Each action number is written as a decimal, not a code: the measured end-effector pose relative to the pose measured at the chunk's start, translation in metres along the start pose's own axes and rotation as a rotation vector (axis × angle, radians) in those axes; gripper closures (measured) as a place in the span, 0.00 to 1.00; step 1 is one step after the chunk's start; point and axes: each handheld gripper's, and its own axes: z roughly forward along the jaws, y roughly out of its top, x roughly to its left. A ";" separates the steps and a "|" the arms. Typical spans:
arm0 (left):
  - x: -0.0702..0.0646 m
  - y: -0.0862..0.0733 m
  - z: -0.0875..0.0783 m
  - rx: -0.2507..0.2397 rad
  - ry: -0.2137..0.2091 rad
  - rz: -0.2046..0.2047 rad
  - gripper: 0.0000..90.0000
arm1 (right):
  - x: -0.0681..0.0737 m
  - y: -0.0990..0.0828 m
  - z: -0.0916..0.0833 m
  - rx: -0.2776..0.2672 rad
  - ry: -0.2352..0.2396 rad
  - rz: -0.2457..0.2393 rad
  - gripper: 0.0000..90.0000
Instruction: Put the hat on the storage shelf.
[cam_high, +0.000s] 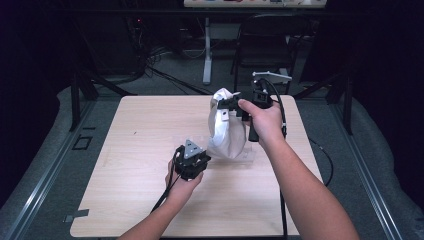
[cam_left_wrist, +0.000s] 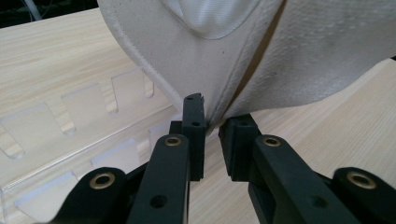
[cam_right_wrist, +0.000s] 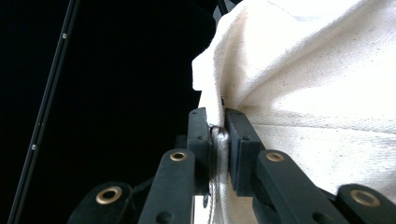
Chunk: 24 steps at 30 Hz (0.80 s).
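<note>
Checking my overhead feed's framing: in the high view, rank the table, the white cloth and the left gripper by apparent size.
1. Table, by far the largest.
2. White cloth, held up.
3. Left gripper, smallest, though it sits nearer the camera.

Overhead light falls brightly on the table (cam_high: 140, 165), while everything around the table sinks into near-black. The white cloth bag (cam_right_wrist: 317, 93) glares, overexposed. Closest to the lens, the jaws blur softly.

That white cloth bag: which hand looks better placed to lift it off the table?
The right, probably. The right tongs are shut on the top of the white cloth bag, holding it up. The left tongs pinch only its bottom edge, low beside the clear plastic rack.
</note>
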 end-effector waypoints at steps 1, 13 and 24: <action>0.001 -0.002 0.000 0.000 -0.001 -0.003 0.91 | -0.001 -0.001 0.001 -0.004 -0.006 0.007 0.91; 0.001 -0.005 0.001 0.010 0.015 0.003 0.93 | -0.005 -0.002 0.003 -0.003 -0.040 -0.005 0.90; 0.005 -0.011 0.006 0.048 0.006 -0.002 0.95 | -0.013 -0.005 0.006 0.013 -0.079 -0.012 0.90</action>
